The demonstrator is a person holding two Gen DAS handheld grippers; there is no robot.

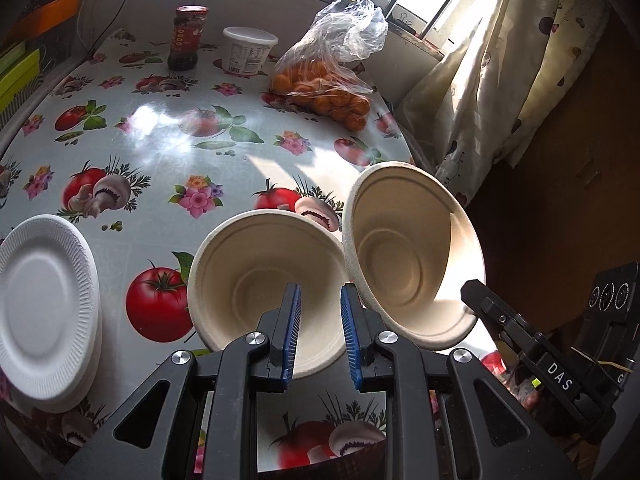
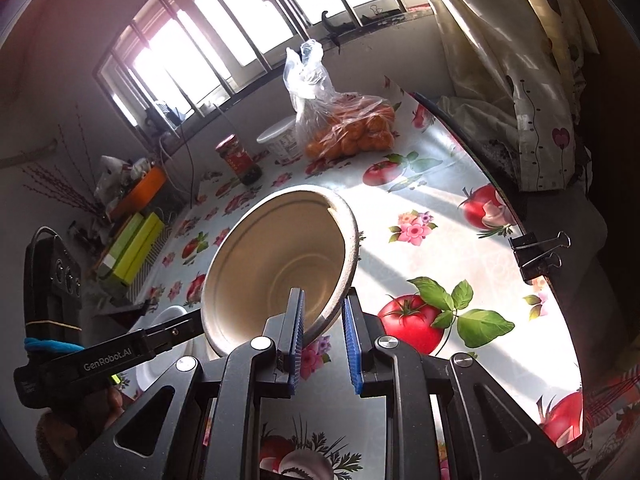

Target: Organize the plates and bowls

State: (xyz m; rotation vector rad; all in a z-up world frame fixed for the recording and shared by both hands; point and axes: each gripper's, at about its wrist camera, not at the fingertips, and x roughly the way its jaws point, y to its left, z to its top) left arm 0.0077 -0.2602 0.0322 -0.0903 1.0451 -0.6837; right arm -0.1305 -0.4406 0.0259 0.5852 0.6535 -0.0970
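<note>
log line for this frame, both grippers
left gripper: holds bowl by rim | right gripper: holds tilted second bowl | plate stack: on table

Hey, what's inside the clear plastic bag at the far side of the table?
The clear plastic bag holds a pile of small orange fruits, packed toward its bottom; the knotted top is crumpled and looks empty. Whatever lies beneath or behind the pile is covered, so nothing else can be confirmed.

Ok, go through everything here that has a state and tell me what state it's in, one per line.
left gripper: shut on the left bowl's rim
left bowl: held, tilted
right gripper: shut on the right bowl's rim
right bowl: held, tilted steeply
white plates: stacked on the table
jar: upright, lid on
tub: upright, lidded
orange bag: top loose
</note>
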